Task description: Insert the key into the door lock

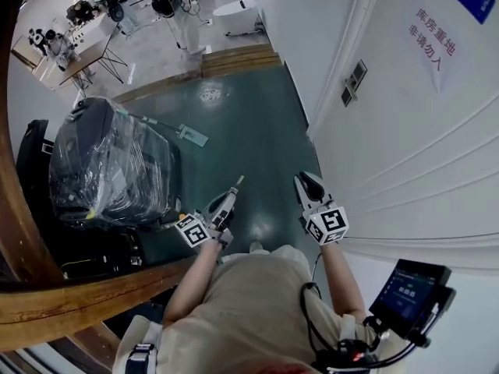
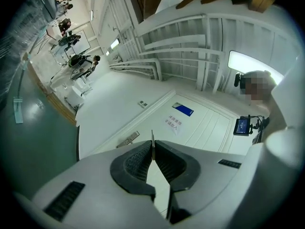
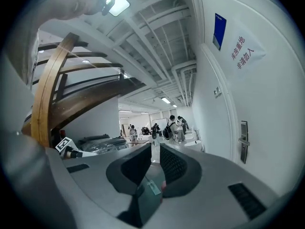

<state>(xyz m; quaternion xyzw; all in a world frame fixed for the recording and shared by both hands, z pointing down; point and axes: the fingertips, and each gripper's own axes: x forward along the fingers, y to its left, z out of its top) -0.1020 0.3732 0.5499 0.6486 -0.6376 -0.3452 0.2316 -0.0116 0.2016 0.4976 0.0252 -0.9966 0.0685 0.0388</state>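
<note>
My left gripper (image 1: pixel 228 201) is shut on a thin metal key (image 1: pixel 238 184) whose blade sticks out past the jaw tips. In the left gripper view the key (image 2: pixel 152 137) stands upright between the closed pads, pointing toward the white door (image 2: pixel 200 123) with its metal lock plate and handle (image 2: pixel 127 139), still some way off. My right gripper (image 1: pixel 306 184) hangs beside the left one, near the door (image 1: pixel 421 131). Its jaws stand a narrow gap apart with nothing between them. The door handle (image 3: pixel 244 140) shows at the right of the right gripper view.
A dark bulky object wrapped in clear plastic (image 1: pixel 109 166) stands on the green floor (image 1: pixel 249 123) at the left. A curved wooden rail (image 1: pixel 47 287) runs along the left edge. A small screen (image 1: pixel 409 291) is mounted at the person's right side. A wall switch (image 1: pixel 352 82) sits beside the door frame.
</note>
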